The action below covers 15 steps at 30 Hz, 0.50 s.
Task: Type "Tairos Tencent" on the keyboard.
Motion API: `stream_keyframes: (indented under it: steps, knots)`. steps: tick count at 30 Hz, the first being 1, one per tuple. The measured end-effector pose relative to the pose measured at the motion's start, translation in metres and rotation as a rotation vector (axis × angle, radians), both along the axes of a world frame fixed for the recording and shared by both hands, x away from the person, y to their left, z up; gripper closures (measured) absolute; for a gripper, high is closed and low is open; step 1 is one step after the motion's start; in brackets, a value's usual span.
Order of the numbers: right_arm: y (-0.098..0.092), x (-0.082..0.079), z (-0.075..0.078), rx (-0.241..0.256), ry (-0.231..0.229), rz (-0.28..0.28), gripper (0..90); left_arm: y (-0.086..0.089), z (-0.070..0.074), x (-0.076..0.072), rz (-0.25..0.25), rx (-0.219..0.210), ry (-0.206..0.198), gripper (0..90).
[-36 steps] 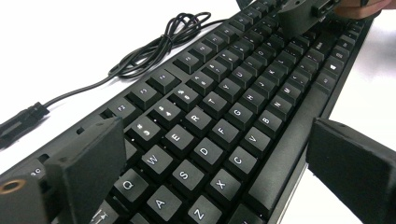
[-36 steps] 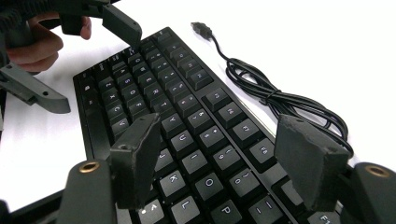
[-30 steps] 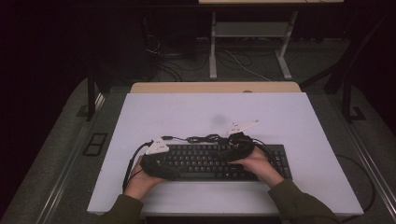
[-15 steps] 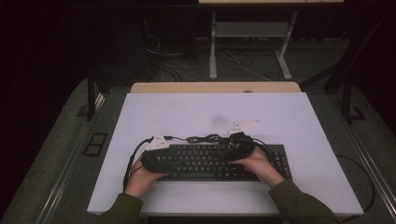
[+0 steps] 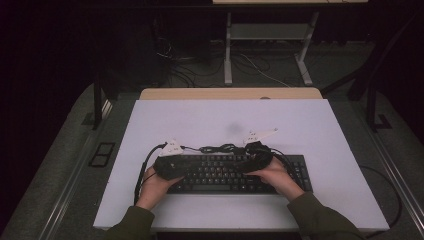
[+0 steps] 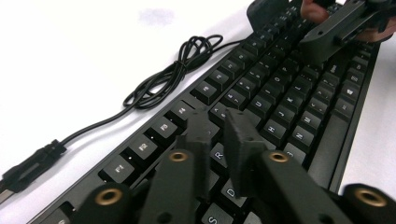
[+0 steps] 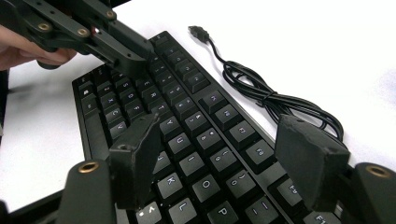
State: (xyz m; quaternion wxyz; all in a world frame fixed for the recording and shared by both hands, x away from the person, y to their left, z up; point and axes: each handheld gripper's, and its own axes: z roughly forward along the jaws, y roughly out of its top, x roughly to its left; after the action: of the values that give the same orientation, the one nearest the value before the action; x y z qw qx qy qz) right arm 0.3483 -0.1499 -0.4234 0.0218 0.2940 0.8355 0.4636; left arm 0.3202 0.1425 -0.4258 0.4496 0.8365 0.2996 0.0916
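Note:
A black keyboard [image 5: 220, 175] lies near the front edge of the white table [image 5: 230, 120]. Its black cable [image 5: 220, 148] is bundled just behind it, with the plug end loose on the table. My left gripper [image 6: 219, 123] hovers low over the keyboard's [image 6: 289, 93] left-hand letter keys, jaws almost together with nothing between them. My right gripper [image 7: 222, 154] is open above the right-hand keys of the keyboard [image 7: 187, 107], also holding nothing. In the high view the left gripper [image 5: 182, 167] and right gripper [image 5: 246, 162] point toward each other across the keys.
The coiled cable [image 6: 173, 74] rests on bare table behind the keyboard; its USB plug [image 7: 198, 31] points away. A wooden table edge [image 5: 230, 93] runs along the back. Beyond it, desk legs [image 5: 227, 50] and floor cables stand in the dark.
My left gripper has shifted slightly forward over the keyboard's left end. The right gripper has hardly moved.

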Motion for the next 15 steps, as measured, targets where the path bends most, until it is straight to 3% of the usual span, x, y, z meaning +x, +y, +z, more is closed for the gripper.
stream_keyframes:
  steps: [3,15]
  knots:
    - [0.0001,-0.0001,-0.0001,-0.002,-0.002,0.001,31.0,-0.0027,-0.0008,0.0011,0.000,0.018,0.014,88.5]
    - [0.0017,-0.0005,-0.0009,-0.003,0.002,0.006,31.0,-0.0103,-0.0064,0.0039,-0.013,0.047,0.046,88.6]
